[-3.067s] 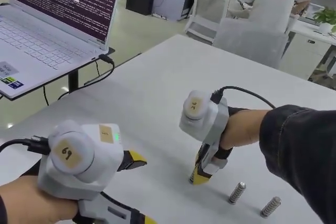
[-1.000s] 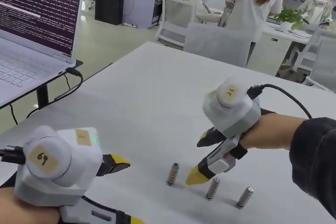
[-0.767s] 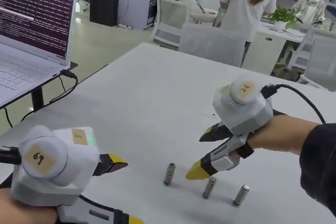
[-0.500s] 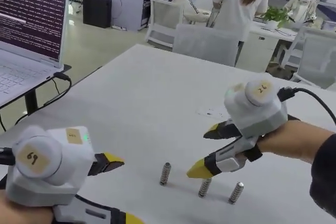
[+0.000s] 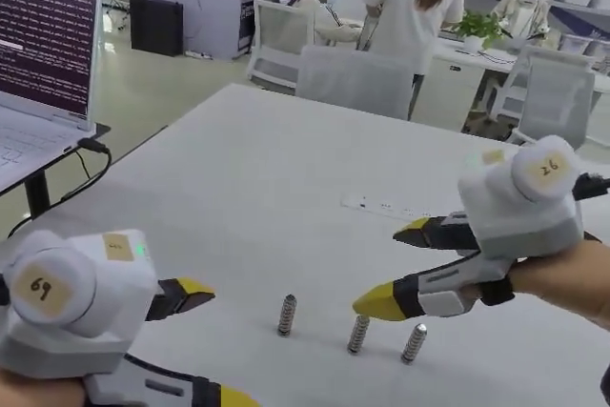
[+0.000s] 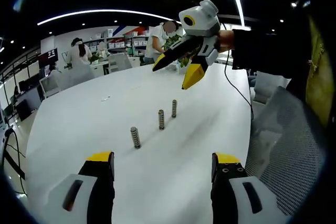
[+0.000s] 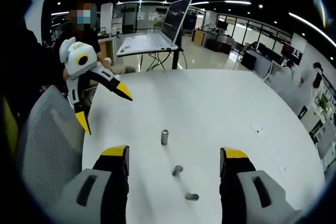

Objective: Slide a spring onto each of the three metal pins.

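A wide white workbench top point(image 5: 286, 159) takes up most of the head view. At 10 o'clock, on a stand beside the bench, sits an open silver laptop point(image 5: 38, 54) with lines of pale text on a dark screen.

At 7 o'clock is the left gripper point(image 5: 214, 342), which has a white body and black jaws tipped in yellow. A hand holds it above the bench. Its jaws stand wide apart with nothing between them.

At 3 o'clock the right gripper point(image 5: 389, 267), of the same build, hangs above the bench. Its jaws are also spread wide and hold nothing, and their tips point toward 9 o'clock.

At 6 o'clock, between the two grippers, three small grey metal coil springs stand upright on the bench. They form a short row, each apart from the next: the left spring point(image 5: 287, 315), the middle spring point(image 5: 358, 334) and the right spring point(image 5: 414, 342). Neither gripper touches a spring. In the right gripper view each spring shows a shiny metal top. Whether a pin runs inside each one cannot be told.
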### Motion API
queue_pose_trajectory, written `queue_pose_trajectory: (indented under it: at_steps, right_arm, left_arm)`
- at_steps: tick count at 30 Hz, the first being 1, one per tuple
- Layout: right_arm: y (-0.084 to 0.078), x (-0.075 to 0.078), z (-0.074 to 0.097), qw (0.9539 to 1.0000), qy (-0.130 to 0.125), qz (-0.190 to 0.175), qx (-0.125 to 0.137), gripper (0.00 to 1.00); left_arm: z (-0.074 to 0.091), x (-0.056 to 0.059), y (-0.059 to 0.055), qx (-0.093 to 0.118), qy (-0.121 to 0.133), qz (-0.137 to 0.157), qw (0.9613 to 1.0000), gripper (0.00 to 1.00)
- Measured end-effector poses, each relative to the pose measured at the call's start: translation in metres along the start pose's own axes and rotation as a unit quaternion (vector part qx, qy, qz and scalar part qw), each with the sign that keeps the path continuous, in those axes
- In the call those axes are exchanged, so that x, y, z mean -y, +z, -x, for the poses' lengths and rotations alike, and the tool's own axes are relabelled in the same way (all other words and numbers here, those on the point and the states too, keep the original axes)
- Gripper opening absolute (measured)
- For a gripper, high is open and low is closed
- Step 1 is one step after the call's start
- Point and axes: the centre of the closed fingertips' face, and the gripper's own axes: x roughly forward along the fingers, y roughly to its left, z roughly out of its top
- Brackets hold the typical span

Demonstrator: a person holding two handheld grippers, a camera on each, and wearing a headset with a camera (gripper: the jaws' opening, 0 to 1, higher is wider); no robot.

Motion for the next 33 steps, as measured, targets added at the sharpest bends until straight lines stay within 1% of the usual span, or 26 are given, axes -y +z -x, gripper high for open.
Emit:
queue_pose_trajectory:
  at_steps: [6, 8, 11, 14, 17, 20, 23, 25, 27, 30, 31, 33]
  right_arm:
    - [-0.014, 0.001, 0.016, 0.9995, -0.021, -0.021, 0.008, 0.69]
    - [-0.018, 0.0, 0.025, 0.9987, -0.03, -0.035, 0.019, 0.7]
    - [-0.025, -0.003, 0.036, 0.9977, -0.043, -0.046, 0.025, 0.7]
    - [-0.03, -0.002, 0.047, 0.9962, -0.054, -0.058, 0.036, 0.7]
    - [-0.034, -0.004, 0.058, 0.9945, -0.067, -0.066, 0.045, 0.71]
    - [-0.04, -0.011, 0.068, 0.9924, -0.074, -0.079, 0.059, 0.71]
    - [-0.05, -0.014, 0.073, 0.9912, -0.081, -0.086, 0.058, 0.71]
    - [-0.056, -0.017, 0.078, 0.9894, -0.089, -0.096, 0.063, 0.71]
    - [-0.058, -0.02, 0.081, 0.9873, -0.092, -0.107, 0.072, 0.73]
    - [-0.065, -0.025, 0.088, 0.9853, -0.102, -0.113, 0.077, 0.73]
    - [-0.065, -0.025, 0.09, 0.9842, -0.108, -0.114, 0.081, 0.73]
    - [-0.068, -0.026, 0.094, 0.9812, -0.112, -0.127, 0.092, 0.74]
  left_arm:
    - [0.001, 0.001, 0.0, 0.0, -0.001, 0.0, 1.0, 0.72]
    - [0.002, 0.001, 0.001, 0.002, 0.001, 0.002, 1.0, 0.72]
    - [0.004, 0.001, 0.002, 0.004, 0.001, 0.004, 1.0, 0.73]
    - [0.005, 0.002, 0.003, 0.006, 0.001, 0.005, 1.0, 0.73]
    - [0.007, 0.003, 0.005, 0.009, 0.002, 0.005, 0.9999, 0.73]
    - [0.01, 0.003, 0.007, 0.012, 0.004, 0.006, 0.9999, 0.73]
    - [0.011, 0.002, 0.008, 0.016, 0.007, 0.01, 0.9998, 0.73]
    - [0.012, 0.002, 0.007, 0.016, 0.008, 0.011, 0.9998, 0.74]
    - [0.013, 0.002, 0.008, 0.018, 0.01, 0.013, 0.9997, 0.74]
    - [0.014, 0.003, 0.008, 0.019, 0.012, 0.015, 0.9996, 0.74]
    - [0.014, 0.003, 0.008, 0.02, 0.012, 0.016, 0.9996, 0.74]
    - [0.015, 0.003, 0.009, 0.021, 0.014, 0.019, 0.9995, 0.75]
